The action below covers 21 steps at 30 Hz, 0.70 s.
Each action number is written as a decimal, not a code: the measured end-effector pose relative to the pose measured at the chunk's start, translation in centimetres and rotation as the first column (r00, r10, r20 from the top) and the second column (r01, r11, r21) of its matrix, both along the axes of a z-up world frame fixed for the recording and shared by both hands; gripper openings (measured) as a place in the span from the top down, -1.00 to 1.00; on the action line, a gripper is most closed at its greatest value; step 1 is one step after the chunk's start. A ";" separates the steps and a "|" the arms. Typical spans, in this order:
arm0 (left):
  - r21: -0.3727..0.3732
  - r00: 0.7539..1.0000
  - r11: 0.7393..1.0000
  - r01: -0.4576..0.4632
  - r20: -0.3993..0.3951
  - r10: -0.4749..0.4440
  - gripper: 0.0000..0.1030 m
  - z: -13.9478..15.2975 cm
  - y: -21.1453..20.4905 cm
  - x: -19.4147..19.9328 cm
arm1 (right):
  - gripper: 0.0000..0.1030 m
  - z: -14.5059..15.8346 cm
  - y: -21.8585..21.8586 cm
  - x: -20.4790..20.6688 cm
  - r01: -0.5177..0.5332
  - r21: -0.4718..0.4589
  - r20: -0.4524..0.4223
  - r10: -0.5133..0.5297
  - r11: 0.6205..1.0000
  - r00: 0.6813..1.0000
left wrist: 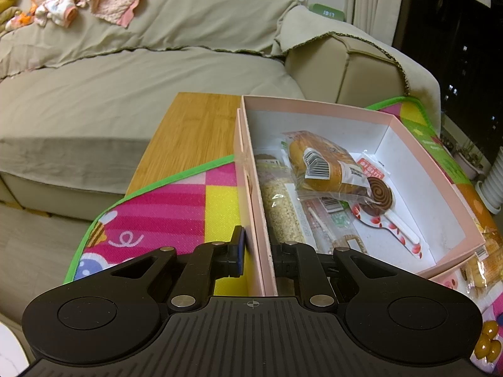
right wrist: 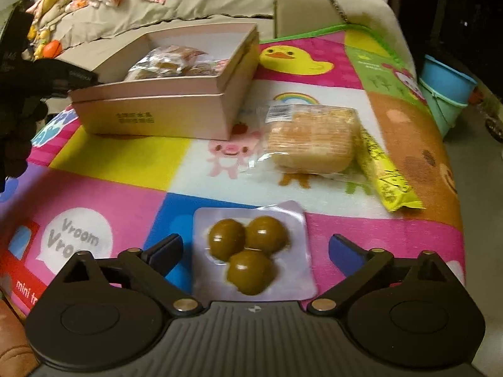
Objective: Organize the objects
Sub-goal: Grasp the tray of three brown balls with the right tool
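On the bright patchwork play mat (right wrist: pixel 125 157) spread over the low table sits a shallow pink cardboard box (left wrist: pixel 317 108), already holding several wrapped snacks: a bun in clear film (left wrist: pixel 323 165), a brown spiral lollipop (left wrist: pixel 380 193) and a bag of pale grains (left wrist: pixel 281 210). The left gripper (left wrist: pixel 259 257) is clenched on the box's near side wall, 1 finger outside and 1 inside, which I judge is meant to steady the light box so it does not slide while things are dropped in.

The right gripper (right wrist: pixel 256 251) hangs just above the mat with its jaws spread wide and nothing pressed between them. Between the 2 open fingers lies a clear plastic blister tray of 3 olive-green balls (right wrist: pixel 251 251), flat on the mat and well apart from the box. The wide spread suits the tray's breadth; the fingers flank it on either side without touching it, as far as the blurred view shows. This looks like the approach to picking the tray up.

Further back on the mat, near the box's front corner, lie a square yellow cake in clear wrap (right wrist: pixel 311 141) and, touching its right edge, a long yellow snack packet (right wrist: pixel 386 176). Both are still outside the box, so sorting seems about halfway done.
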<state>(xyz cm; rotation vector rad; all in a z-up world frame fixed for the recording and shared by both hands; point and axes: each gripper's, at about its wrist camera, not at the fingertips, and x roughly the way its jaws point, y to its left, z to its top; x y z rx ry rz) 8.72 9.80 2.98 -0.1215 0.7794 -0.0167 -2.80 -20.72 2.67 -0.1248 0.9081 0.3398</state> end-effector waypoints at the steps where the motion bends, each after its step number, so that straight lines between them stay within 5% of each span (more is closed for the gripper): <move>1: 0.000 1.000 1.000 -0.001 0.001 0.001 0.71 0.0 0.0 0.0 | -0.86 0.0 0.5 -0.2 -0.019 -0.009 0.008 0.019 1.000 1.000; 4: 0.005 1.000 1.000 -0.002 -0.001 0.002 0.71 -0.1 0.0 0.0 | -0.51 0.5 1.3 -0.7 -0.054 -0.016 0.022 0.054 0.998 0.998; 14: 0.003 1.000 1.000 -0.002 -0.001 0.002 0.71 0.0 -0.1 0.0 | -0.50 2.6 1.2 -0.9 -0.057 0.026 0.023 0.056 0.998 0.998; 21: -0.001 1.000 1.000 -0.004 -0.005 0.004 0.71 0.1 -0.1 0.0 | -0.50 6.3 1.4 -1.6 -0.090 0.041 0.105 0.085 0.995 0.991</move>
